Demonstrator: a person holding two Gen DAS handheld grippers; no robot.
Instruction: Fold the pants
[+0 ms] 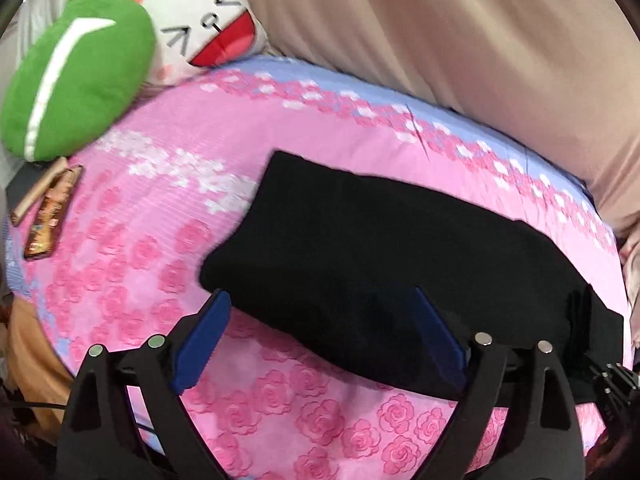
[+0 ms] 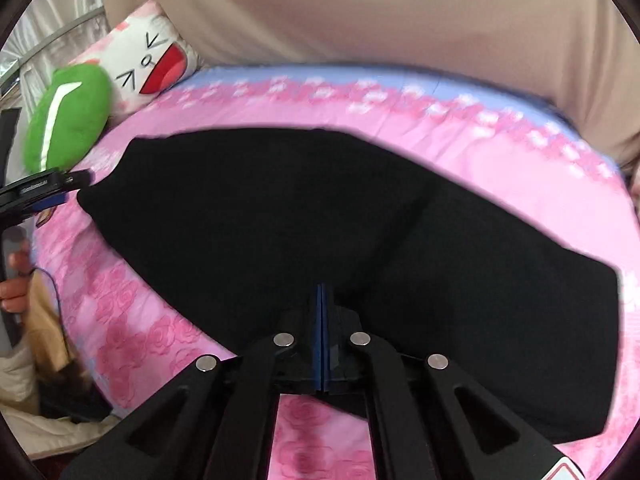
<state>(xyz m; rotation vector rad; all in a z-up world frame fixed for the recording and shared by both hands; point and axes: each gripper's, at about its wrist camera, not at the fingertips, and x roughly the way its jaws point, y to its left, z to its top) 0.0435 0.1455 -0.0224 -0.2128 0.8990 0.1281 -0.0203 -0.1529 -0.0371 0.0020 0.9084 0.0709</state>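
Two tongs over black pants (image 2: 340, 240), already folded into a strip on the bed (image 1: 160, 208). Left tongs (image 1: 320, 312) gape wide at 6 o'clock, empty; right tongs (image 2: 323, 292) pinched together, whether on cloth I can't tell. Probably one fold left.

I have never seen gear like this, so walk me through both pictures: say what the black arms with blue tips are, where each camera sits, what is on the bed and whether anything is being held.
No robot here: a person holds a two-finger gripper in each hand, and a fisheye camera on each looks forward along its fingers.

The left wrist view shows the left gripper with its blue pads wide apart over the near edge of the black pants. It holds nothing.

The right wrist view shows the right gripper with its pads pressed together at the pants' near edge. Whether cloth is pinched between them I cannot tell.

The pants lie folded on a pink rose-patterned bedsheet. At the far left are a green cushion, a white pillow with a drawn face, and a small brown packet.
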